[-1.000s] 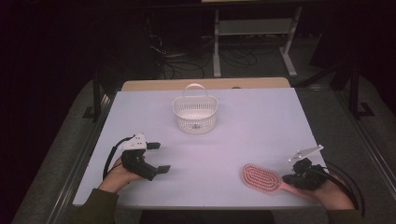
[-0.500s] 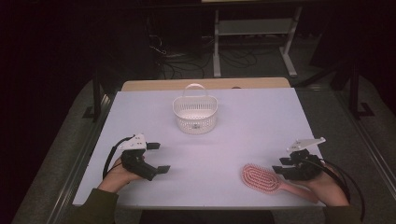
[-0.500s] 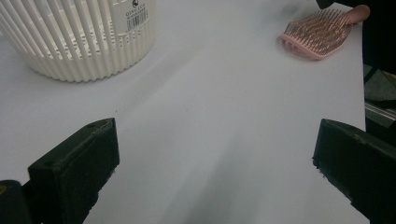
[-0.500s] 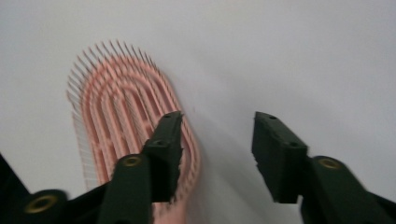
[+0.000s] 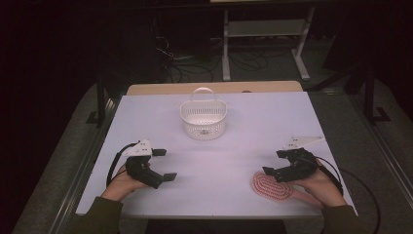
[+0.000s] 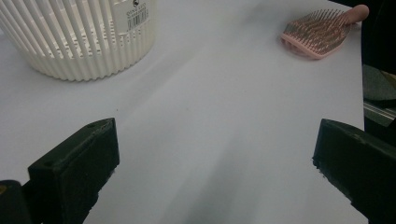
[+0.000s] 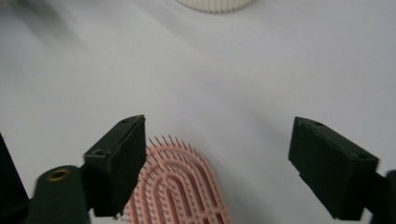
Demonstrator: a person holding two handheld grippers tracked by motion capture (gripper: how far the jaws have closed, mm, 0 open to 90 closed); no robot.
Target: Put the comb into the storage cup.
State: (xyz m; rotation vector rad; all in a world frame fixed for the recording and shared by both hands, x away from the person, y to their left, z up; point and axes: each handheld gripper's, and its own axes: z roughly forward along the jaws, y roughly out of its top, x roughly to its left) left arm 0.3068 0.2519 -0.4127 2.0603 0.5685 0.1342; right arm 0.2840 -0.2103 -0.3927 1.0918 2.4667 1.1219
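Note:
A pink hairbrush (image 5: 269, 187) lies bristles up near the table's front right, its handle running right under the person's right hand. My right gripper (image 5: 273, 162) hovers just above and behind the brush head. Its jaws have just been opening and stand wide, with nothing pressed between them. In the right gripper view the brush (image 7: 180, 186) lies low beside the left jaw of my right gripper (image 7: 224, 158). My left gripper (image 5: 165, 164) rests open at the front left. In the left gripper view, open jaws (image 6: 215, 163) face bare table, with the brush (image 6: 317, 32) far off.
A white slatted basket (image 5: 203, 119) with a handle stands at the table's middle back; its wall (image 6: 79, 42) is close in the left gripper view and its base rim (image 7: 215, 4) is at the top of the right gripper view. Dark floor, cables and a stand lie beyond the table.
The right gripper, shut at the brush's handle a second ago, has opened wide and moved left and up over the brush head. The brush and the left gripper stay put.

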